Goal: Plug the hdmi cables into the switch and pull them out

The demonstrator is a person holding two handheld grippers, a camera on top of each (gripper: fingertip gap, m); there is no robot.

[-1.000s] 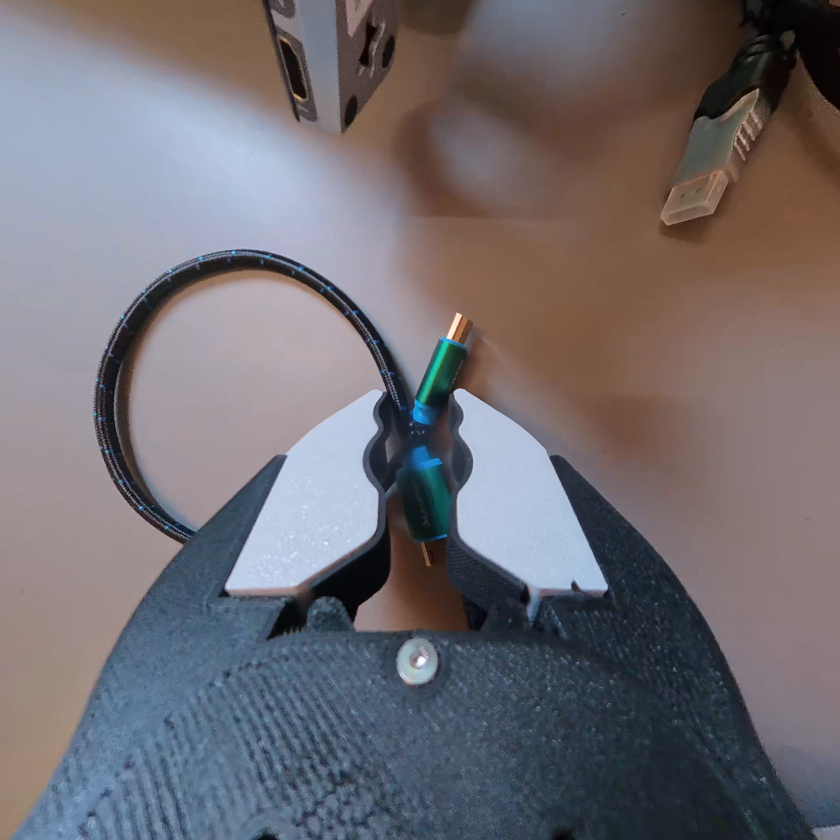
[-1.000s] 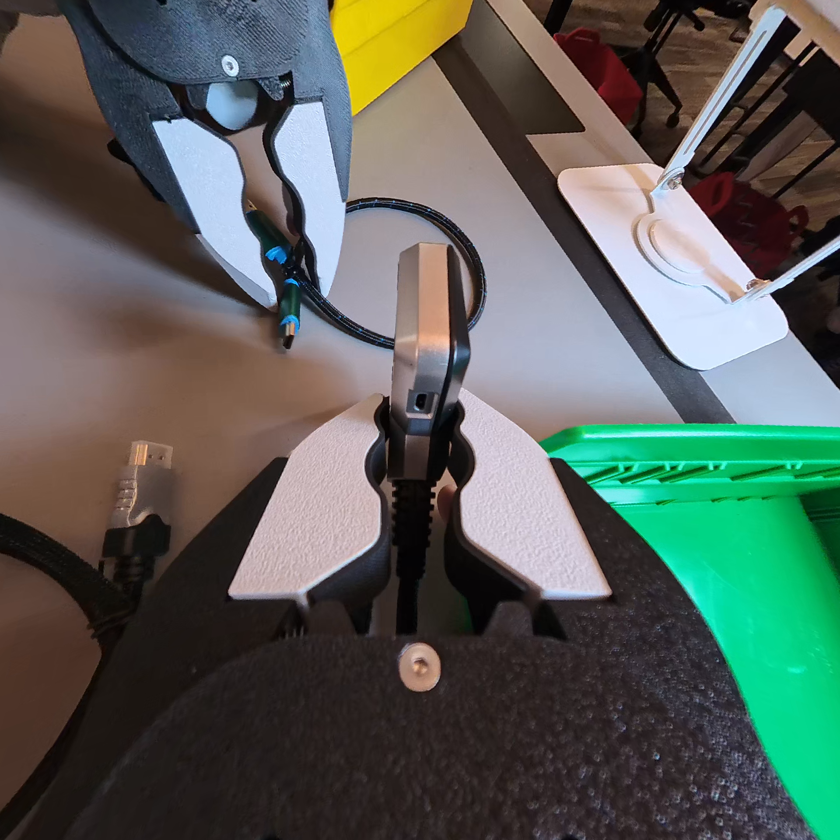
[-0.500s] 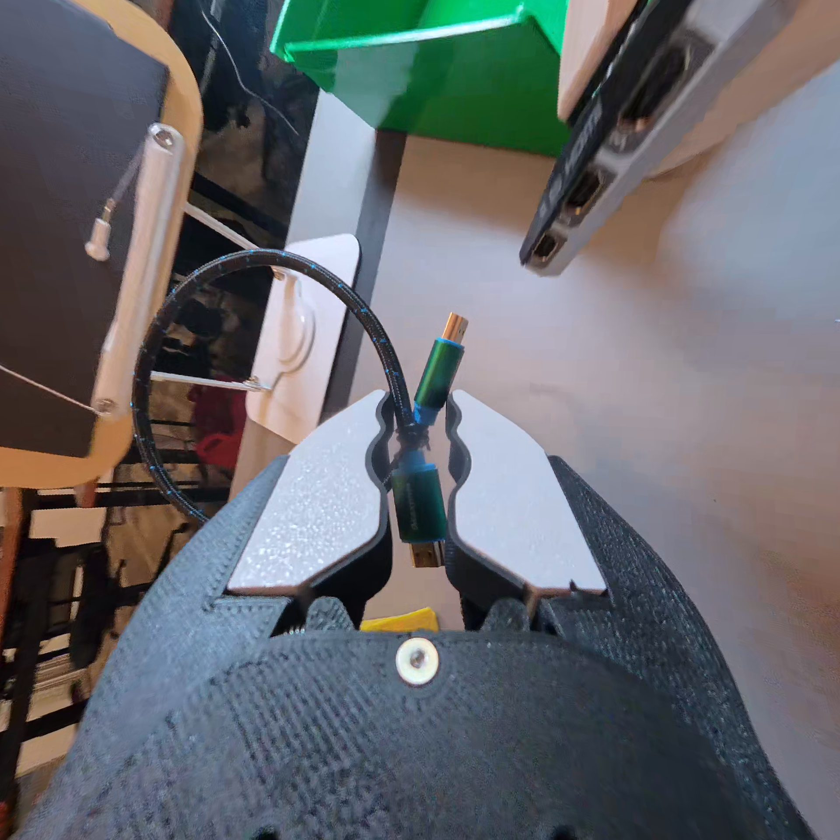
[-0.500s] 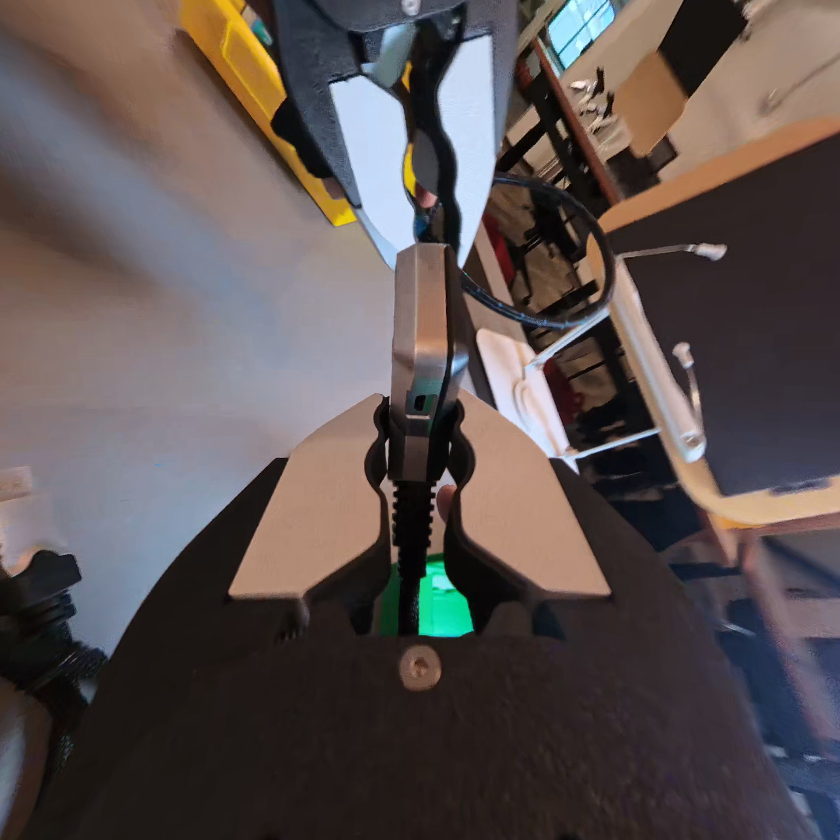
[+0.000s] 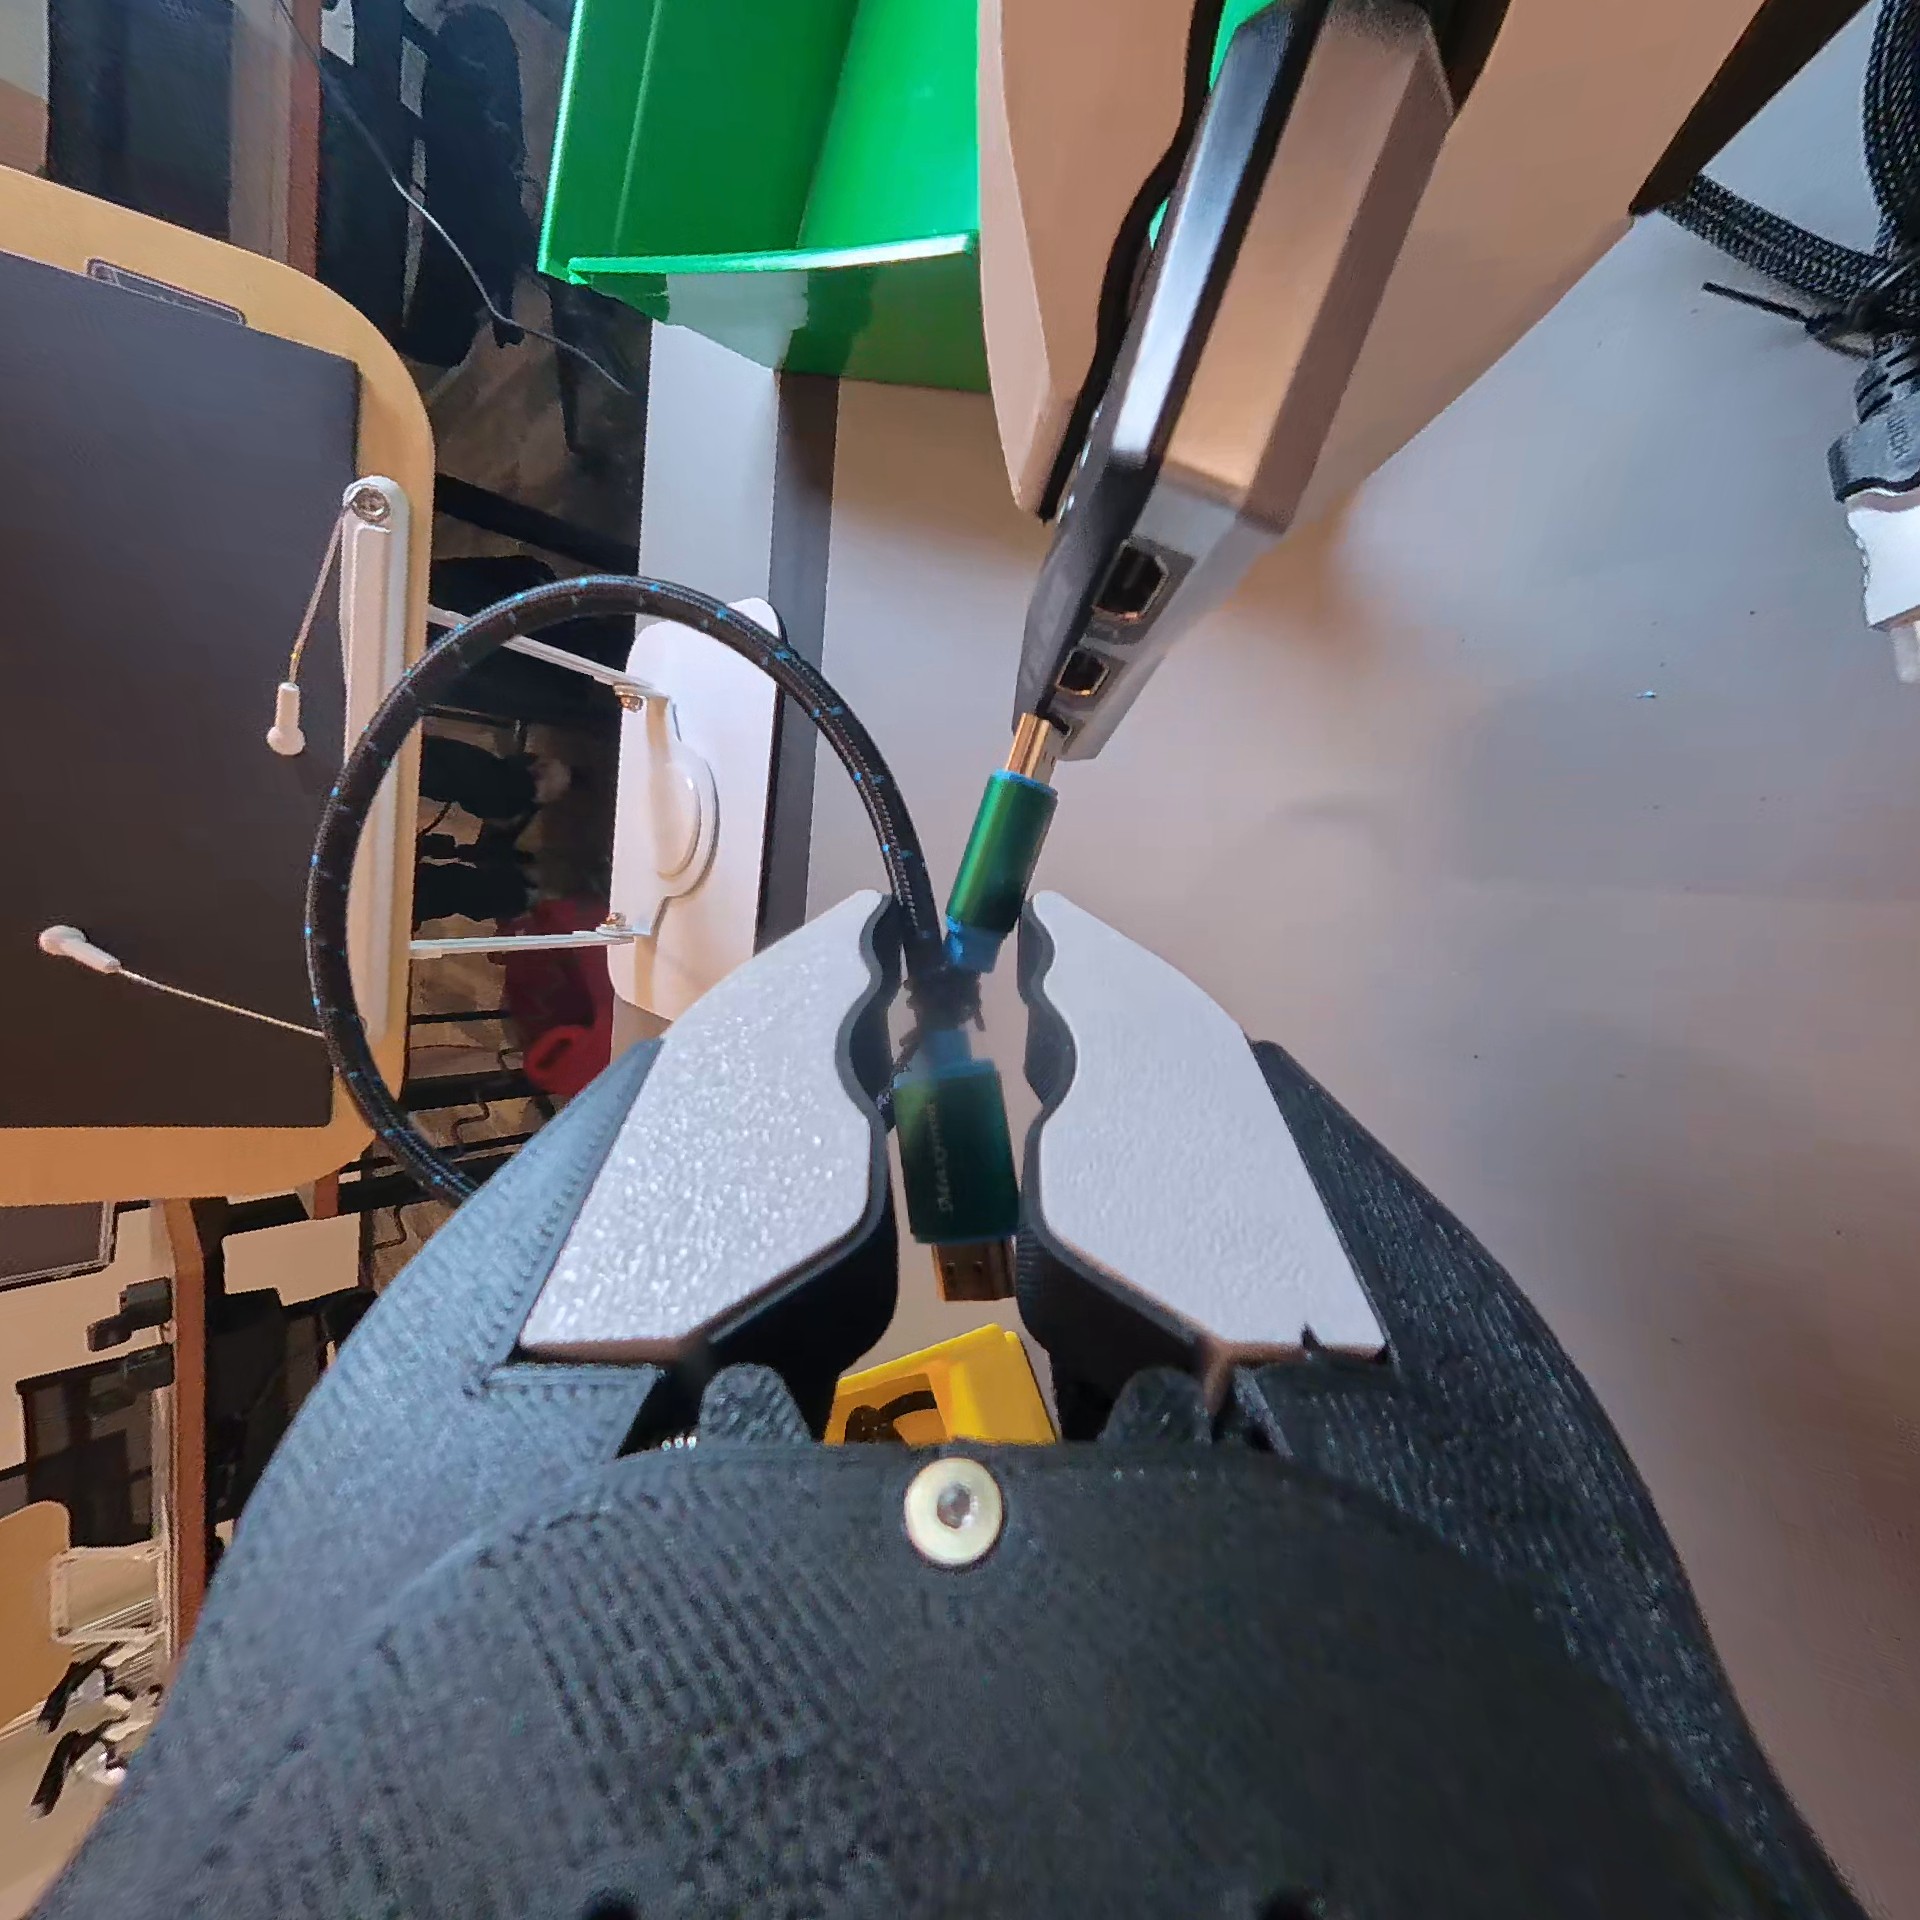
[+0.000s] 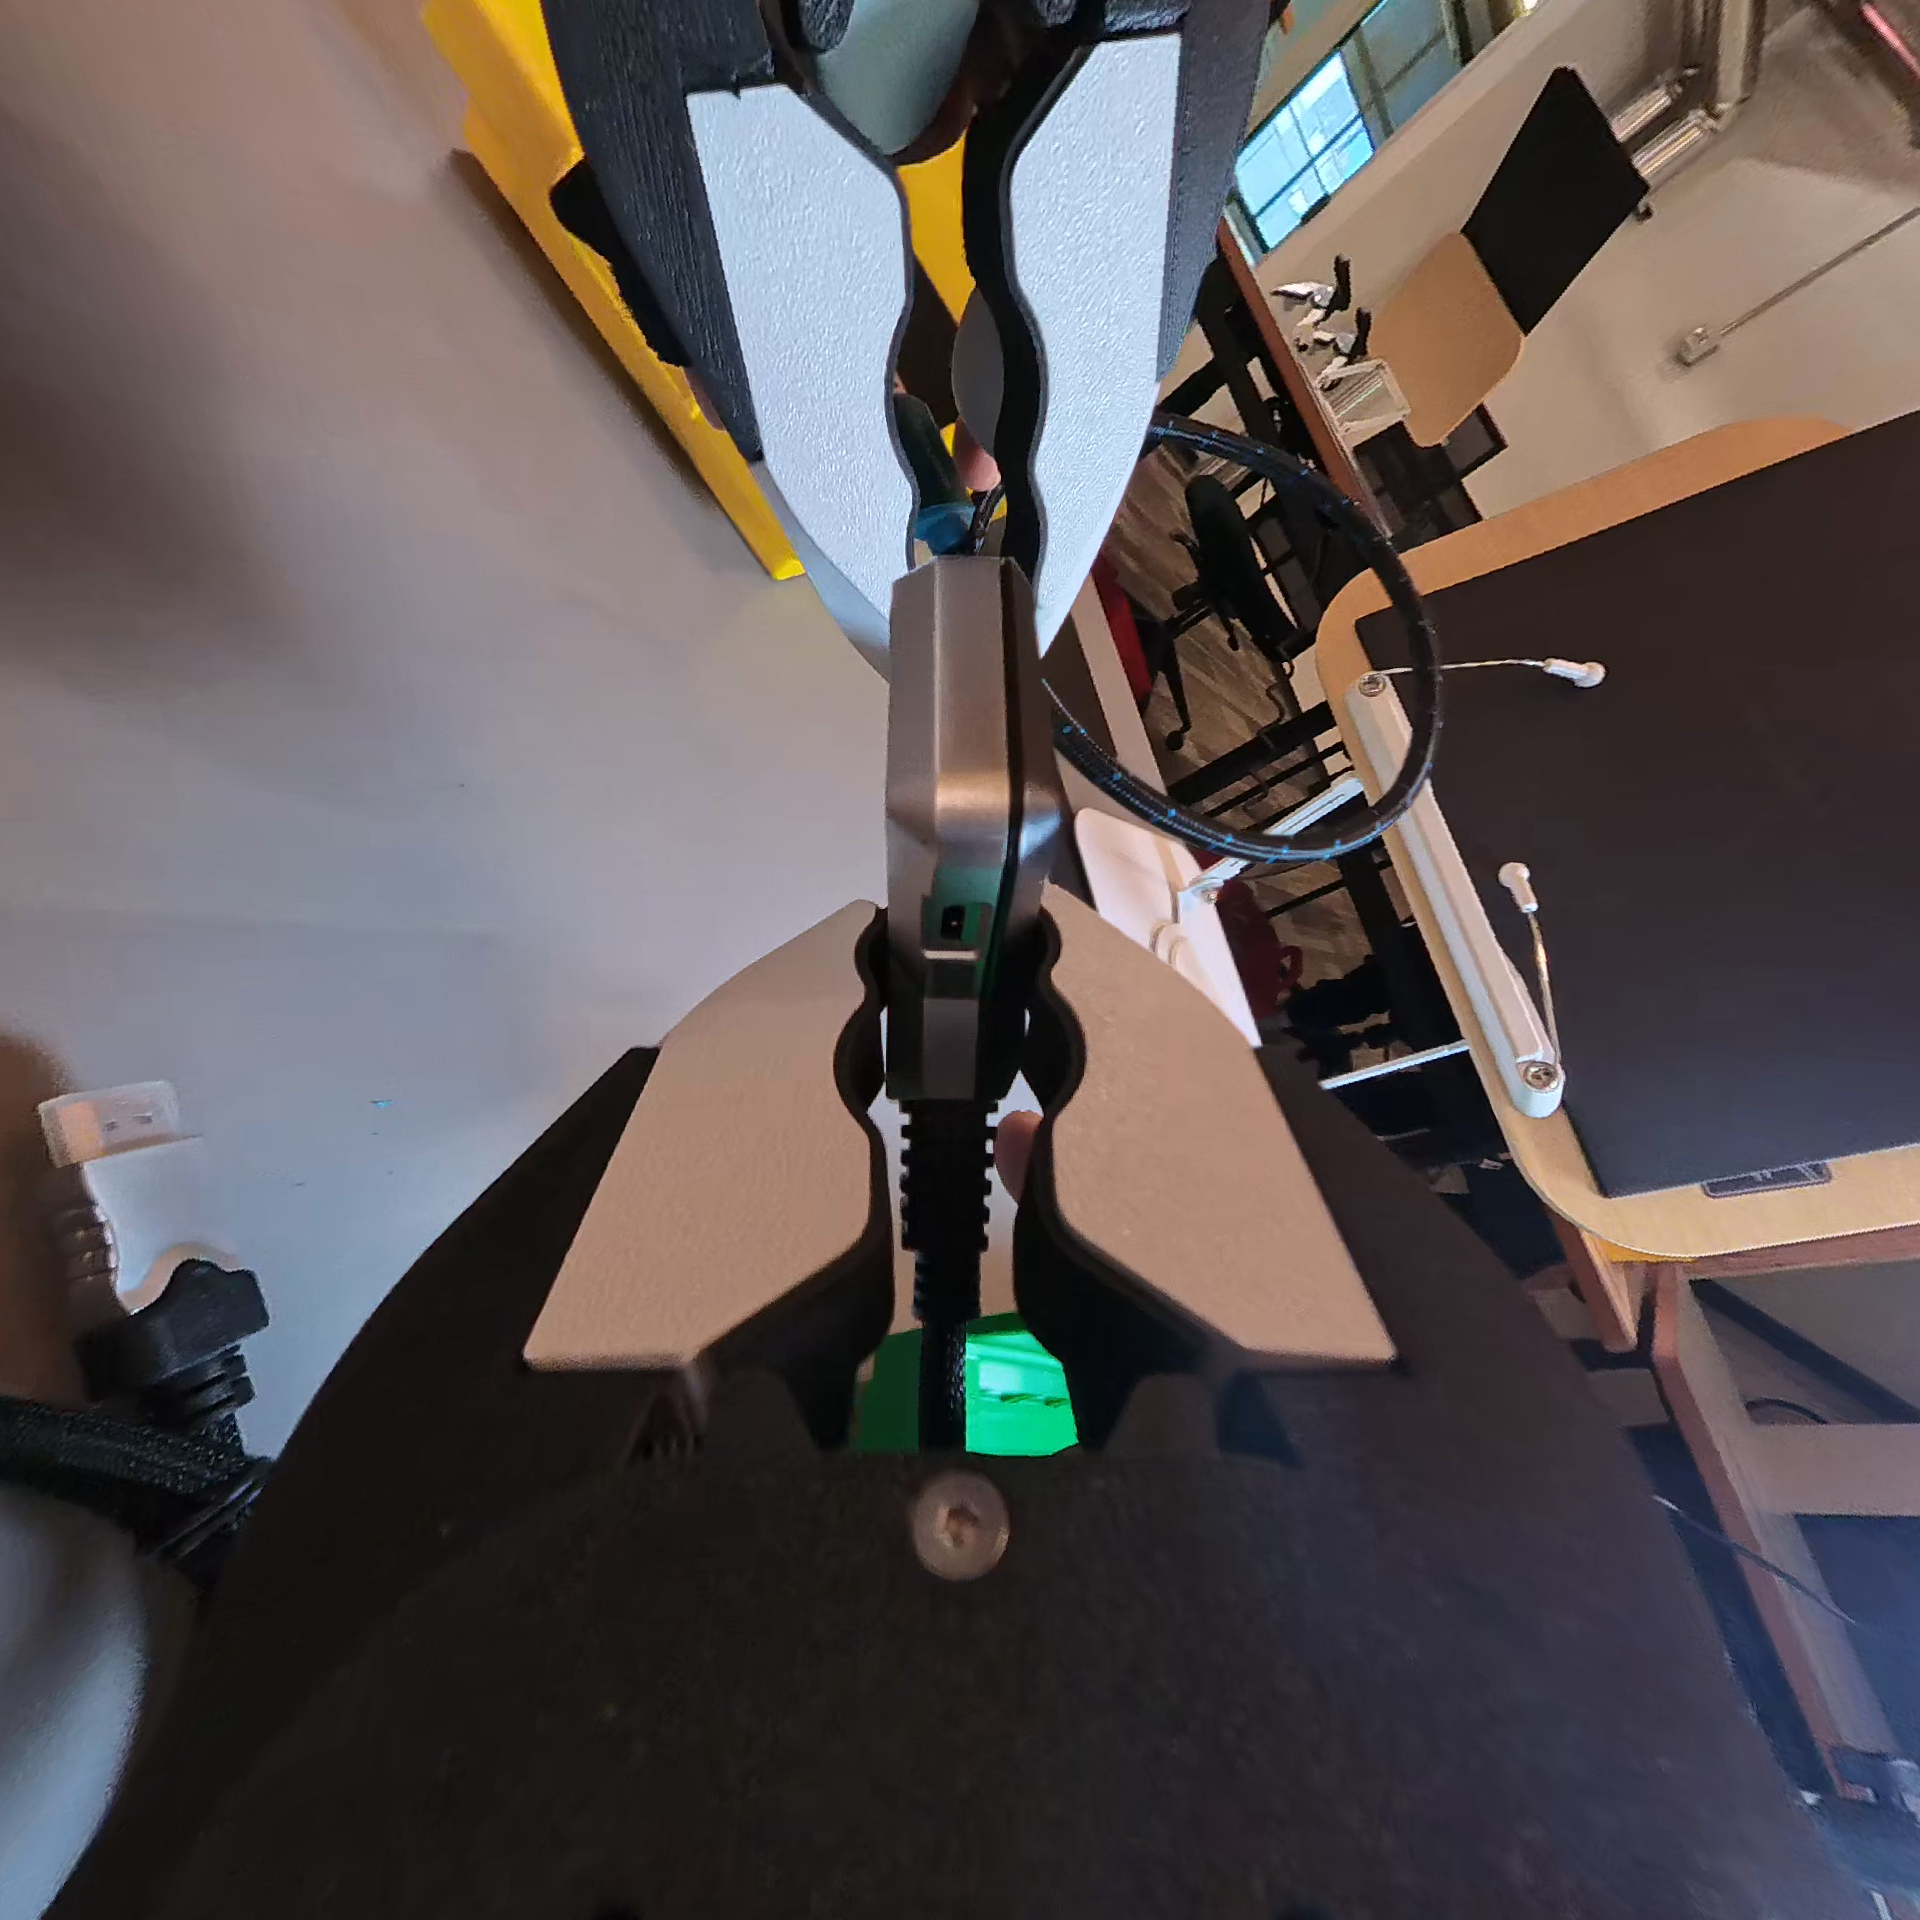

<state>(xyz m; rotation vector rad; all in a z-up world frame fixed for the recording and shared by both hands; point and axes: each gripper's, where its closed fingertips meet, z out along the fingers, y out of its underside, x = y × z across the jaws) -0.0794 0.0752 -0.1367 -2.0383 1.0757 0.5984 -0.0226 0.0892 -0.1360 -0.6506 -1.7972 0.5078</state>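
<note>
Left wrist view: the left gripper [image 5: 951, 987] has its jaws closed on a short braided HDMI cable [image 5: 582, 665] at the crossing where its loop doubles back, so one green-sleeved plug [image 5: 1003, 857] points forward past the tips and the other green plug [image 5: 951, 1164] lies back between the jaws. Half a second ago the forward plug's gold tip was well apart from the switch; now it touches the nearest of the ports on the end face of the grey switch [image 5: 1236, 343], at its lower corner, seemingly just entering. A second ago both grippers were low over the table [image 5: 1455, 935]; both are now raised and turned to face each other.

In the right wrist view the right gripper [image 6: 956, 997] has its jaws clamped on the cable end of the switch [image 6: 951, 727], which stands edge-on, its own black cable [image 6: 940, 1195] running back between the jaws. The left gripper [image 6: 966, 488] meets the switch's far end from above.

So, in my judgement, the first insertion is at the mating stage: aligned and touching, not yet seated. A second, silver-headed HDMI plug [image 5: 1886, 551] lies on the table at far right, unplugged.
</note>
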